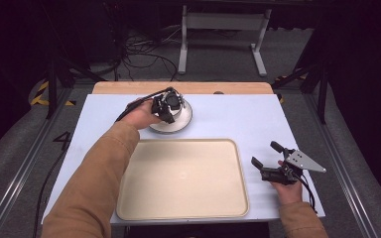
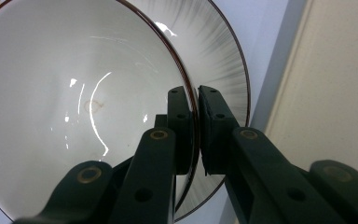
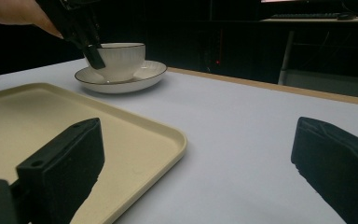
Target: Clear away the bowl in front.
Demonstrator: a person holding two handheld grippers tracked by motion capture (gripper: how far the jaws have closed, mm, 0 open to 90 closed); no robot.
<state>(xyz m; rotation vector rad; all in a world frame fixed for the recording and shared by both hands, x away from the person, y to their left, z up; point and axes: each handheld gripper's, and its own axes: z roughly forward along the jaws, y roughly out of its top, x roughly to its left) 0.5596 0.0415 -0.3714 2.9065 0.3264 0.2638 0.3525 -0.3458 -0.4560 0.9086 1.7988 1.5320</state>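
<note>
A white bowl (image 1: 174,105) with a dark rim stands on a white saucer (image 1: 184,120) at the back of the table, behind the tray. My left gripper (image 1: 167,113) reaches down onto it and is shut on the bowl's rim (image 2: 192,100), one jaw inside and one outside. The bowl (image 3: 121,58) and saucer (image 3: 145,74) show far off in the right gripper view, with the left gripper (image 3: 93,55) on the near wall. My right gripper (image 1: 266,154) rests open at the table's right edge, nothing between its pads.
A large cream tray (image 1: 183,178) lies empty at the front middle of the pale table (image 1: 238,119), its corner (image 3: 168,135) near the right jaws. A wooden strip (image 1: 129,88) runs along the table's far edge. Dark floor, cables and a stand lie beyond.
</note>
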